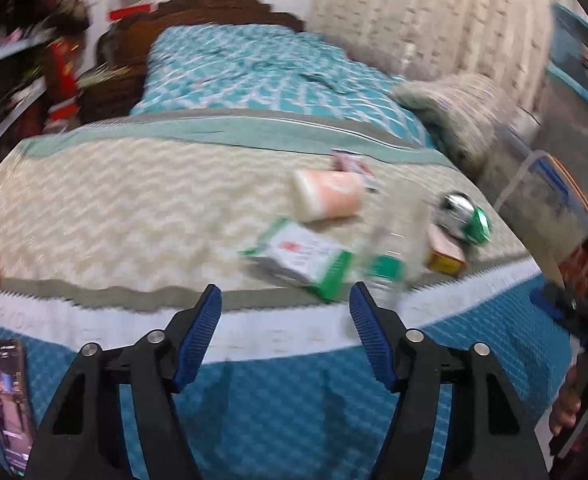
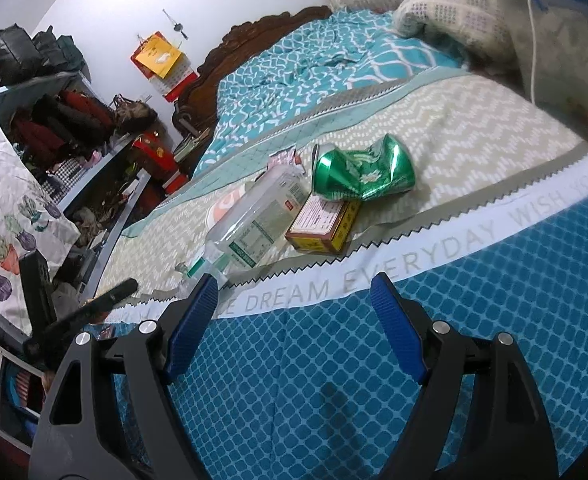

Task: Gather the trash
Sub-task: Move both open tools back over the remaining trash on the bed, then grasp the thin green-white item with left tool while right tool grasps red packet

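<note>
Right gripper point(image 2: 294, 320) hovering wide, empty – bottle point(image 2: 254, 220), box point(image 2: 323, 222), crushed can point(image 2: 361, 174) lying just ahead on bed point(image 2: 493, 280); left gripper point(image 1: 286, 330) gaping too, holding nothing

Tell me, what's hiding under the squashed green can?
The crushed green can leans on a small yellow and brown box, whose far end tucks beneath it. Under both is the zigzag bedspread. Whatever else lies beneath the can is covered.

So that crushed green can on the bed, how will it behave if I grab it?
The green can looks empty and dented, so probably light and yielding further under pressure. Its creases should stop rolling, though it leans on the small box and may shift it.
</note>
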Demonstrator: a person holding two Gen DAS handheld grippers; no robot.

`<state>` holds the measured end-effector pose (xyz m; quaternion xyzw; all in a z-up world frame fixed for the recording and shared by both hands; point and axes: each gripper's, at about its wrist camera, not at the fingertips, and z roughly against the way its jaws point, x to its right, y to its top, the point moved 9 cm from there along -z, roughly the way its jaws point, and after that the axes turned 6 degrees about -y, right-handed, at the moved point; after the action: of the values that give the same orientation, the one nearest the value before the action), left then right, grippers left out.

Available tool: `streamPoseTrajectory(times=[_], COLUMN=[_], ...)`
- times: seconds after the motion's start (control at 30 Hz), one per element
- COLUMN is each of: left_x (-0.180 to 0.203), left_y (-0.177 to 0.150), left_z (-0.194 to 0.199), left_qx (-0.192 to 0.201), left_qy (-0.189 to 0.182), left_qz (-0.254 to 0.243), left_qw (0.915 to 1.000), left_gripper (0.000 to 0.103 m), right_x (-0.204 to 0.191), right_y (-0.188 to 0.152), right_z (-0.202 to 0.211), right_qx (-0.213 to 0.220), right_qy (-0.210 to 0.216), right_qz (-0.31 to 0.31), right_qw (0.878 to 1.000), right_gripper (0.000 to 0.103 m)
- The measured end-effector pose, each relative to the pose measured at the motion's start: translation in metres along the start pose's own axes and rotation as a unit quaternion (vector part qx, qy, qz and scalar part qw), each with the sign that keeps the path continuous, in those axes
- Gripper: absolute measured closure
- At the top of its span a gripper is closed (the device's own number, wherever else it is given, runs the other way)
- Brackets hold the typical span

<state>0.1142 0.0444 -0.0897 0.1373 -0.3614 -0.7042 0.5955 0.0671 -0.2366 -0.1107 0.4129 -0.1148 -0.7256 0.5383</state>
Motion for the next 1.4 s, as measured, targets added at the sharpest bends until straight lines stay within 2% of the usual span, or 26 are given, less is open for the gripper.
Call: streamPoseTrajectory(times=[0.1, 0.2, 0.33, 0.47, 0.53, 0.57, 0.63, 0.67, 0.73, 0.87, 0.97, 1.03, 1.1, 1.13, 1.17, 1.2, 1.3, 1.4], left_x=[-0.014, -0.015, -0.014, -0.008, -0.008, -0.009, -0.01, -0.008, -0.008, -0.02, -0.037, -0.049, -0.059, -0.063, -0.066, -0.068, -0.072, -0.073], left_y=[0.007, 0.011, 0.01, 0.003, 0.004, 0.005, 0.007, 0.007, 0.009, 0.016, 0.021, 0.024, 0.023, 0.022, 0.022, 0.021, 0.018, 0.016], left_z=[-0.003, -0.024, -0.053, -0.081, -0.096, -0.1, -0.108, -0.111, -0.107, -0.087, -0.062, -0.047, -0.035, -0.031, -0.028, -0.027, -0.026, -0.027], left_qx=[-0.005, -0.033, -0.069, -0.103, -0.112, -0.113, -0.114, -0.115, -0.102, -0.077, -0.051, -0.035, -0.026, -0.022, -0.021, -0.021, -0.022, -0.023], left_qy=[0.0, -0.008, -0.051, -0.074, -0.074, -0.074, -0.072, -0.079, -0.073, -0.074, -0.073, -0.07, -0.068, -0.066, -0.065, -0.064, -0.066, -0.07], left_qz=[0.001, 0.004, 0.05, 0.087, 0.103, 0.108, 0.118, 0.122, 0.117, 0.12, 0.127, 0.134, 0.143, 0.147, 0.15, 0.152, 0.157, 0.16], left_qw=[1.0, 0.9994, 0.995, 0.9881, 0.9856, 0.9849, 0.9839, 0.9827, 0.9852, 0.9871, 0.9879, 0.9878, 0.987, 0.9867, 0.9863, 0.9861, 0.9851, 0.9843], left_gripper=[0.041, 0.041, 0.042, 0.055, 0.061, 0.072, 0.099, 0.102, 0.103, 0.103, 0.103, 0.103, 0.103, 0.103, 0.103, 0.103, 0.103, 0.103], right_x=[-0.001, -0.002, -0.001, 0.006, 0.009, 0.01, 0.011, 0.01, 0.008, -0.005, -0.03, -0.049, -0.066, -0.069, -0.075, -0.076, -0.075, -0.067], right_y=[0.0, 0.004, 0.008, 0.009, 0.009, 0.01, 0.013, 0.017, 0.026, 0.067, 0.109, 0.133, 0.151, 0.154, 0.158, 0.16, 0.161, 0.153], right_z=[-0.006, -0.007, -0.005, -0.006, -0.009, -0.01, -0.012, -0.012, -0.013, -0.02, -0.043, -0.073, -0.123, -0.138, -0.17, -0.188, -0.247, -0.285], right_qx=[-0.007, -0.005, 0.002, 0.0, -0.004, -0.005, -0.006, -0.004, 0.0, 0.017, 0.008, -0.017, -0.078, -0.099, -0.148, -0.171, -0.242, -0.277], right_qy=[0.004, 0.005, 0.003, -0.006, -0.008, -0.009, -0.01, -0.012, -0.014, -0.013, 0.0, -0.003, 0.002, 0.002, 0.005, 0.002, -0.025, -0.066], right_qz=[-0.001, 0.004, 0.005, 0.002, -0.001, -0.002, 0.0, 0.004, 0.014, 0.049, 0.093, 0.128, 0.147, 0.145, 0.139, 0.136, 0.126, 0.145], right_qw=[1.0, 1.0, 1.0, 1.0, 1.0, 1.0, 1.0, 1.0, 1.0, 0.999, 0.996, 0.992, 0.986, 0.984, 0.979, 0.976, 0.962, 0.948], right_gripper=[0.025, 0.025, 0.025, 0.025, 0.025, 0.025, 0.025, 0.025, 0.025, 0.026, 0.026, 0.025, 0.025, 0.025, 0.025, 0.025, 0.025, 0.025])
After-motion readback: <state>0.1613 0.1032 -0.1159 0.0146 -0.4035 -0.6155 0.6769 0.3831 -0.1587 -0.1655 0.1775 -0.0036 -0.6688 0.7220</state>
